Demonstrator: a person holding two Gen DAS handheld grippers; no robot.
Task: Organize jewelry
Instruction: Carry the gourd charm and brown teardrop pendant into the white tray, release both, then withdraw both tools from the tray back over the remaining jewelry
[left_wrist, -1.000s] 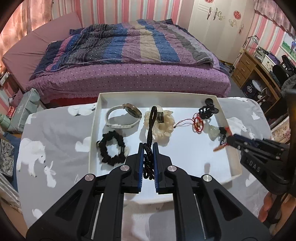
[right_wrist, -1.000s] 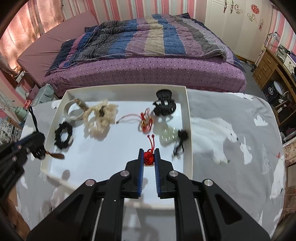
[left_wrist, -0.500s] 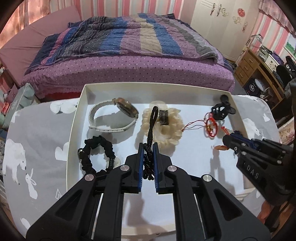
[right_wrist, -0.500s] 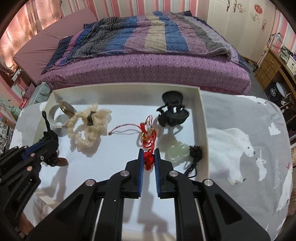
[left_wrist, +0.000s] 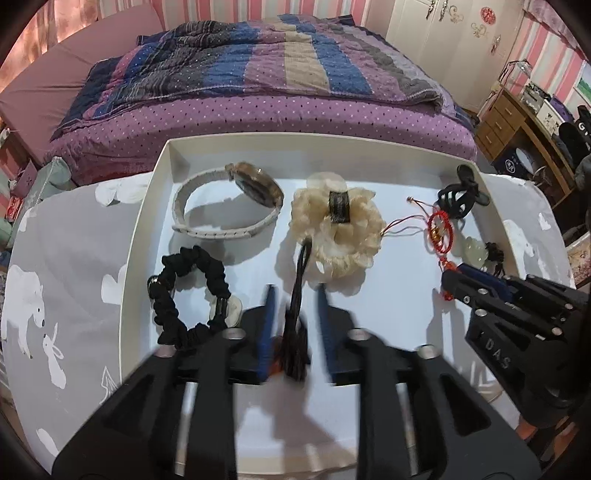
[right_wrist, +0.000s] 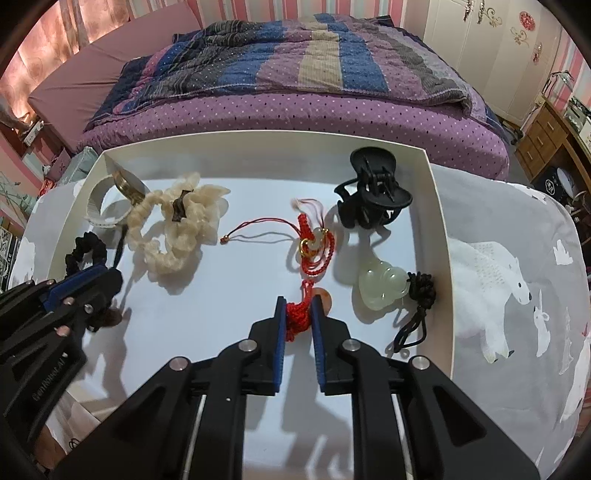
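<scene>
**Both fingers down in the tray, two cords between them**

So here's what I get off my two wrist cams. The left one shows my left gripper (left_wrist: 294, 295) with its fingers apart; they've just been opening, and the black tassel cord (left_wrist: 295, 317) hangs loose between them without the pads pressing it. Its top end lies against the cream scrunchie (left_wrist: 338, 230). Only this view gives me the whole black scrunchie (left_wrist: 188, 291) and the full loop of the watch (left_wrist: 229, 210); from the right cam they're half hidden at the tray's far left corner.

The right cam shows my right gripper (right_wrist: 298, 310) nearly closed, and the fingers have eased out a touch, still pinching the red knotted cord (right_wrist: 297, 314). The cord runs up to the red loop with the gold bead (right_wrist: 314, 245). This view is the clear one for the black claw clip (right_wrist: 371, 197) and the jade pendant (right_wrist: 382, 282), which the left cam shows only as small, partly blocked shapes.

Room-wise: the white tray (right_wrist: 436, 236) sits on the bench under a grey bear-print cloth (right_wrist: 517, 258). The pendant's black cord lies close to the right wall. The near middle of the tray floor is bare.
</scene>
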